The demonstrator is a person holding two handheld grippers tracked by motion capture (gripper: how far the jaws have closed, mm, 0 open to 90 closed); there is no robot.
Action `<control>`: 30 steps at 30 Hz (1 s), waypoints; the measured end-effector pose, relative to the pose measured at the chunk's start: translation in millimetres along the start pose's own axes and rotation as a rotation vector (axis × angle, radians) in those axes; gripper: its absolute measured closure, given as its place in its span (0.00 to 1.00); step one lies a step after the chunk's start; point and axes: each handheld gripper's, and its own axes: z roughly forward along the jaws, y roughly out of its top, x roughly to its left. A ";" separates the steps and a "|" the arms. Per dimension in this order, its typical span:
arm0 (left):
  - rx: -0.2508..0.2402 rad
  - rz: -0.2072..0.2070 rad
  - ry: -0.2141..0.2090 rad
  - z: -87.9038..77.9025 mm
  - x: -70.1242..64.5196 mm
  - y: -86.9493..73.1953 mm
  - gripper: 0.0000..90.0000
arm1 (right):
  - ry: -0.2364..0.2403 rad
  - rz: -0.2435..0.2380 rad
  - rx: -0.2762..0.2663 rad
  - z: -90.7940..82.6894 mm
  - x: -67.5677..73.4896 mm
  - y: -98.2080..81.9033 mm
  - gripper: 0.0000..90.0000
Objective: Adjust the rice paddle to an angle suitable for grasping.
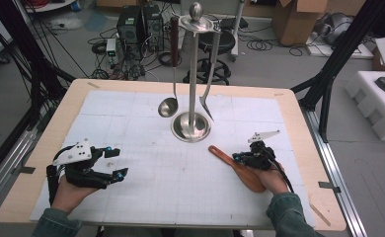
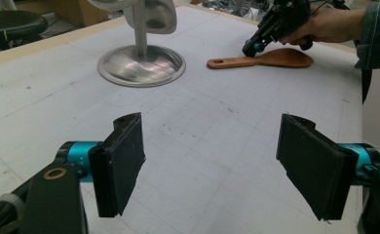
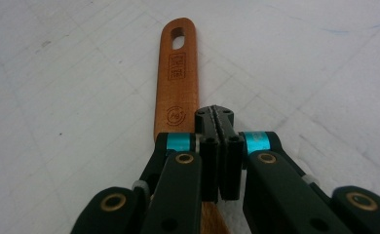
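Two forearms in denim sleeves come in at the near edge of the bench (image 1: 27,195), each hand working a gripper. At near left the left gripper (image 1: 114,162) rests low over the white gridded mat (image 1: 131,192), its jaws spread with nothing between them, as the left gripper view also shows; it seems parked there, out of the way until needed. At near right the right gripper (image 1: 236,158) hangs right over the wooden spatula (image 1: 230,163), which lies flat on the mat with its handle pointing toward the stand (image 1: 192,126) and its broad blade toward the person. In the right gripper view the jaws are pressed together, pads face to face with nothing between, sitting above the handle beside a round stamped mark and short of the hang hole at the far end. Whether the tips touch the wood I cannot tell. Closed jaws cannot grasp, so this reads as lining up or nudging before a grip. Farther back, at the middle of the bench, the steel stand rises from a round base, with a ladle (image 1: 169,106) and a turner (image 1: 208,101) hanging from its top; the spatula's hole suggests it belongs there too.
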 end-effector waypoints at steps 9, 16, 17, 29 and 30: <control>0.000 -0.002 0.000 0.0 -0.4 0.0 0.29 | 0.015 -0.019 0.015 0.1 5.0 0.4 0.99; 0.002 0.000 -0.002 0.6 -0.6 0.1 0.29 | 0.009 -0.026 -0.019 -10.6 8.8 2.6 0.92; 0.003 -0.001 -0.001 0.5 -0.4 0.1 0.29 | 0.009 -0.030 -0.018 -11.6 9.5 2.9 0.91; 0.002 -0.002 -0.006 1.5 -0.8 0.4 0.29 | -0.025 -0.100 0.030 -1.8 27.0 9.4 0.69; 0.003 0.000 -0.005 1.2 -0.5 0.5 0.29 | -0.027 -0.100 0.039 -0.2 28.6 10.3 0.69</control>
